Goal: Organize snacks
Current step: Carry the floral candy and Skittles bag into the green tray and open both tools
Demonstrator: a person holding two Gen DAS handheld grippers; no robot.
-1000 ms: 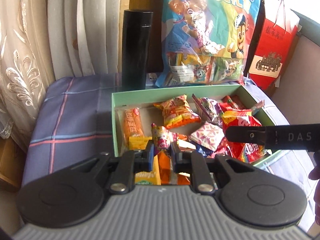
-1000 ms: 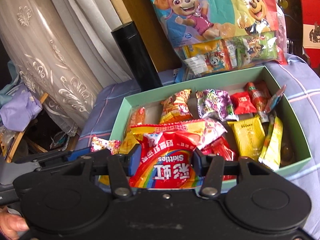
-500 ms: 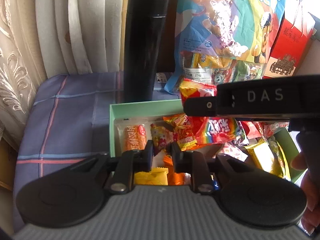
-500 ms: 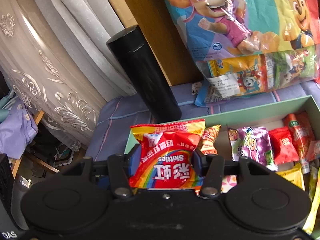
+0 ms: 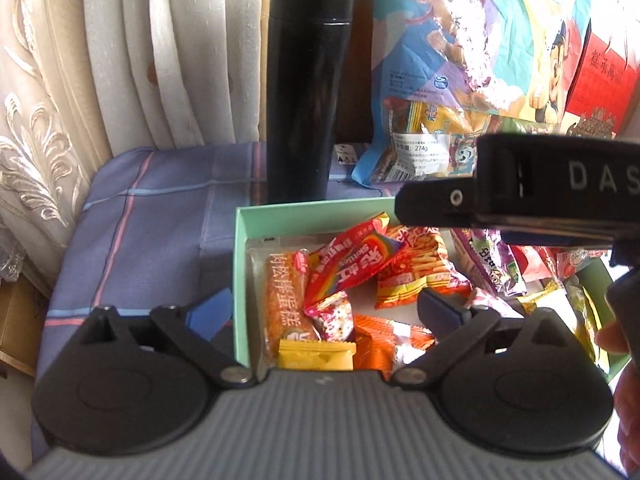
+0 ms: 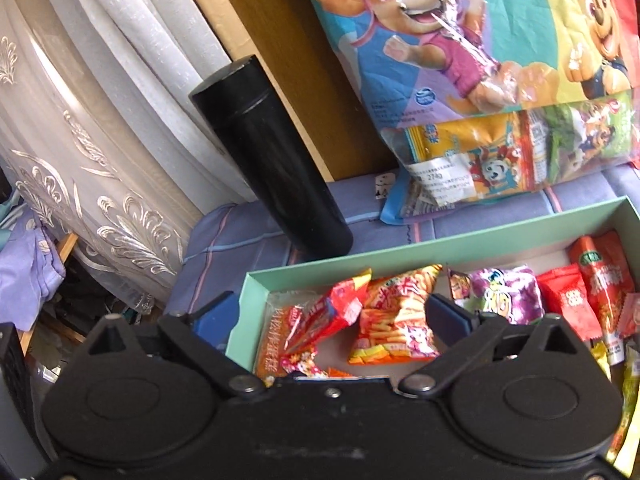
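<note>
**A:** left wrist cam first. What's the left gripper [image 5: 326,312] doing?

**B:** Jaws are opening, spread wide, nothing pinched. One finger hangs outside the box [image 5: 240,280] over the cloth [image 5: 152,216], the other sits inside over the snacks. Between them, lying loose in the box's left end: Skittles bag [image 5: 352,264], an orange cake pack [image 5: 284,300], a yellow sachet [image 5: 316,354] nearest the cam.

**A:** And the black bar w/ "DAS" on it?

**B:** That's the right gripper [image 5: 520,200] crossing above the box from the right; a hand [image 5: 624,360] shows at the edge. Black flask [image 5: 308,92] stands upright just behind the box, big cartoon bag [image 5: 472,80] leans next to it, curtain [image 5: 100,60] at left.

**A:** ok, right wrist cam?

**B:** Same deal. Right gripper [image 6: 328,316] jaws opening wide, gripping nothing. Skittles bag [image 6: 332,312] is down in the box [image 6: 440,244], free of both pads, leaning btw the cake pack [image 6: 276,340] and a fries pack [image 6: 396,320]. Purple pack [image 6: 504,292] and red packs [image 6: 572,300] further right. Flask [image 6: 276,164] and cartoon bag [image 6: 480,60] behind the box.
</note>
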